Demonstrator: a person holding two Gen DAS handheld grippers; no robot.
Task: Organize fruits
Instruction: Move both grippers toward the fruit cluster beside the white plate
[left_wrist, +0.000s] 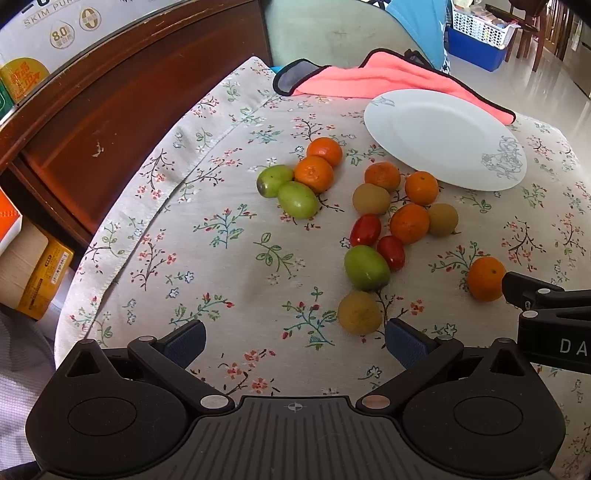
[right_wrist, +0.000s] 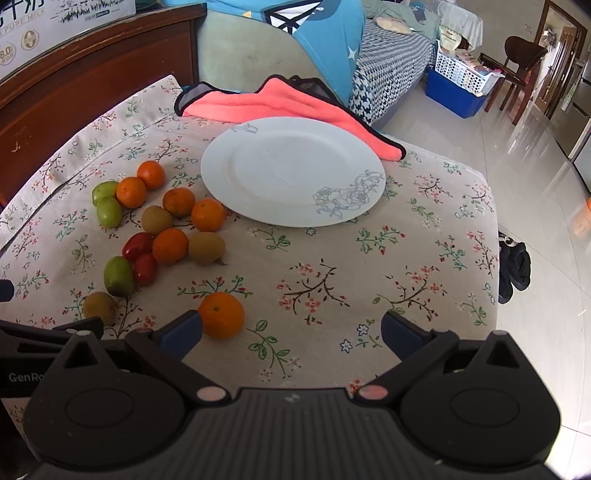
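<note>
Several small fruits lie on a floral tablecloth: oranges, green fruits, brownish-green fruits and two red ones. A white plate (left_wrist: 443, 140) (right_wrist: 291, 171) stands empty behind them. My left gripper (left_wrist: 295, 341) is open and empty; a brownish-green fruit (left_wrist: 359, 312) lies just beyond its right finger. My right gripper (right_wrist: 291, 334) is open and empty; a lone orange (right_wrist: 221, 315) (left_wrist: 485, 278) sits beside its left finger, inside the gap. The right gripper also shows in the left wrist view, at the right edge.
A pink cloth (left_wrist: 388, 79) (right_wrist: 280, 103) lies behind the plate. A dark wooden cabinet (left_wrist: 110, 110) stands left of the table. The table's right edge (right_wrist: 495, 236) drops to a tiled floor. A green fruit (left_wrist: 366, 267) and red fruits (left_wrist: 390, 252) crowd together.
</note>
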